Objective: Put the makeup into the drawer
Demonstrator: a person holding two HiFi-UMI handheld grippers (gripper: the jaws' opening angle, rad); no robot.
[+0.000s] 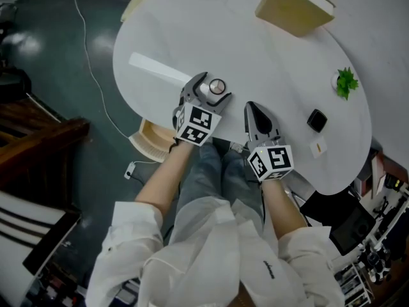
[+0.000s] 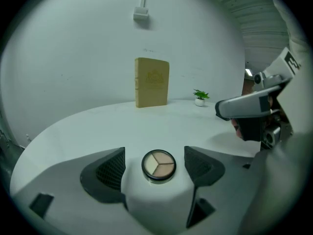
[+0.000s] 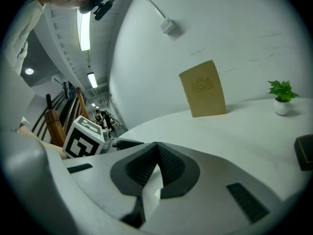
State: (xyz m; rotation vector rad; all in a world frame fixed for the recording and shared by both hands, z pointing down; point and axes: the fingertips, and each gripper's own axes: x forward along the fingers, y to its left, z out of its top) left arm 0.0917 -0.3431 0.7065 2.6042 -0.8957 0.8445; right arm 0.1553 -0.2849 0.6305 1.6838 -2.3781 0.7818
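Task is at an early stage: nothing is in the drawer yet.

The makeup (image 2: 158, 164), a small round compact w/ three beige shades, lies flat on the white worktop (image 1: 255, 56) near its front edge. The left hand-held gripper (image 1: 215, 87) sits around it, jaws wide apart, one on each side. The left gripper view shows a gap btw each pad and the compact, so it's bracketed but not gripped or lifted.

The right hand-held gripper (image 1: 252, 110) is just beside it to the right, low over the worktop edge. Its jaws are closed together w/ nothing btw them, i.e. empty and idle.

The drawer (image 1: 153, 139) looks to be the pale wooden box sticking out below the worktop's front-left edge, left of the person's knees. It appears pulled open already, so prob. no opening step is needed. Can't see much of its inside.

Left to do, as I read it:
- close the left jaws on the compact
- lift it off the worktop
- carry it left and down past the edge
- set it in the drawer and let go

Other stuff on the worktop is well apart from the grab: a tan book (image 1: 295, 5) at the far side, a small plant (image 1: 346, 82) and a black item (image 1: 317, 120) to the right.
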